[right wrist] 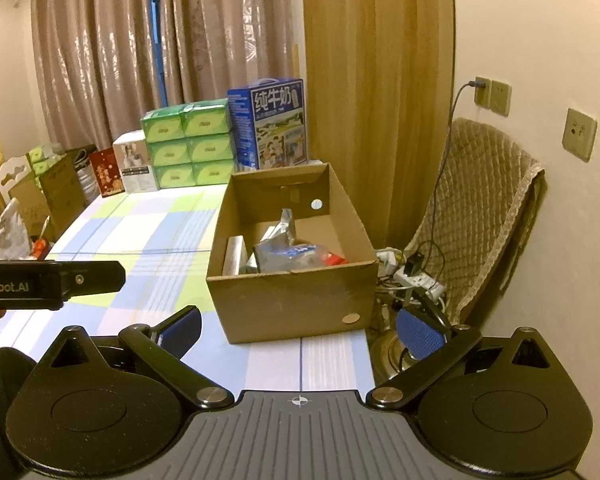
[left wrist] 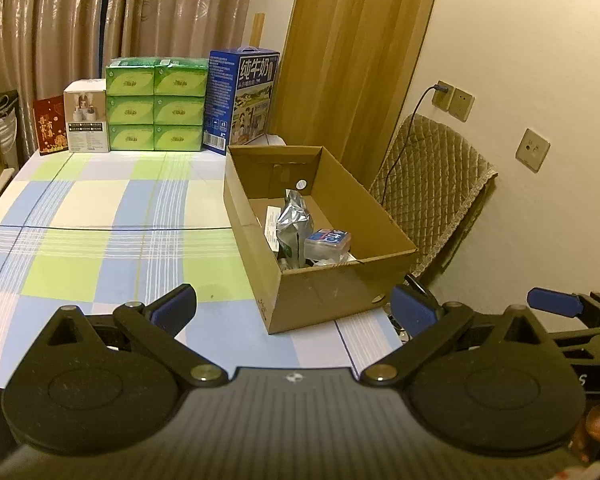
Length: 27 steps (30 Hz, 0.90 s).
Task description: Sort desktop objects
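An open cardboard box (left wrist: 324,296) (right wrist: 292,300) stands at the right edge of a checked tablecloth (left wrist: 100,216) (right wrist: 148,240). Inside lie a crumpled silver foil bag (left wrist: 296,216) (right wrist: 278,232), a small blue-topped clear case (left wrist: 327,240), a dark blue packet (right wrist: 292,256) and a silvery wrapped roll (right wrist: 235,254). My left gripper (left wrist: 294,306) hovers open just in front of the box, nothing between its blue pads. My right gripper (right wrist: 300,330) is also open and empty, near the box's front wall. The right one's blue fingertip (left wrist: 556,302) shows in the left wrist view.
Along the table's far edge stand green tissue packs (left wrist: 156,104) (right wrist: 190,142), a blue milk carton case (left wrist: 242,100) (right wrist: 270,122), a white box (left wrist: 87,118) and a red card (left wrist: 51,126). A padded chair (left wrist: 432,196) (right wrist: 480,216) and cables (right wrist: 412,276) sit right of the table.
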{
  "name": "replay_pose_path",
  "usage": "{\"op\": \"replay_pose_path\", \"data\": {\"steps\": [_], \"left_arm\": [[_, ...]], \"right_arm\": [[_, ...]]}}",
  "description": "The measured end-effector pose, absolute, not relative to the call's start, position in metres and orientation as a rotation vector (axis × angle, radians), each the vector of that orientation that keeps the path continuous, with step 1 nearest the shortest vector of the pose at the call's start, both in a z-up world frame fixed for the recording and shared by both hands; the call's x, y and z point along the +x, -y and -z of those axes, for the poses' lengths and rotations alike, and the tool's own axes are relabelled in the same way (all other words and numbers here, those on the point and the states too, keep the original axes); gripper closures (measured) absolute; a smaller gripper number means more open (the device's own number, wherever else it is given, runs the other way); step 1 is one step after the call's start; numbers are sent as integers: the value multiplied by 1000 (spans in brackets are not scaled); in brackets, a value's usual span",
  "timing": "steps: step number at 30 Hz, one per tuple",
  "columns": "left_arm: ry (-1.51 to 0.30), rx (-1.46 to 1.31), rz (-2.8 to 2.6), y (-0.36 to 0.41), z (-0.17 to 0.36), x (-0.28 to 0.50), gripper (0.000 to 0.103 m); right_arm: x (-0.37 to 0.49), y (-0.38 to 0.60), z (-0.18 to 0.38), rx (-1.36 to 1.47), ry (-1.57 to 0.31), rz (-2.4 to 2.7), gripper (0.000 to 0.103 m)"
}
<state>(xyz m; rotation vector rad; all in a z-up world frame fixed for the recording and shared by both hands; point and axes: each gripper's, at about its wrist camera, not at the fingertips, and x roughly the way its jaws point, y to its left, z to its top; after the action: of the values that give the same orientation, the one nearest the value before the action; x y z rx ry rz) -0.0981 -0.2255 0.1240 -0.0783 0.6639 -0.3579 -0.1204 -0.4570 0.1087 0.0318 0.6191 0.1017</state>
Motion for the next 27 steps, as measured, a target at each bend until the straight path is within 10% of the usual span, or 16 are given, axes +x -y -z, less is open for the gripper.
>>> {"op": "replay_pose_path", "data": {"steps": [27], "left_arm": [[-649, -69, 325, 224, -120, -98, 1]], "right_arm": [[-116, 450, -105, 31, -622, -117, 2]]}}
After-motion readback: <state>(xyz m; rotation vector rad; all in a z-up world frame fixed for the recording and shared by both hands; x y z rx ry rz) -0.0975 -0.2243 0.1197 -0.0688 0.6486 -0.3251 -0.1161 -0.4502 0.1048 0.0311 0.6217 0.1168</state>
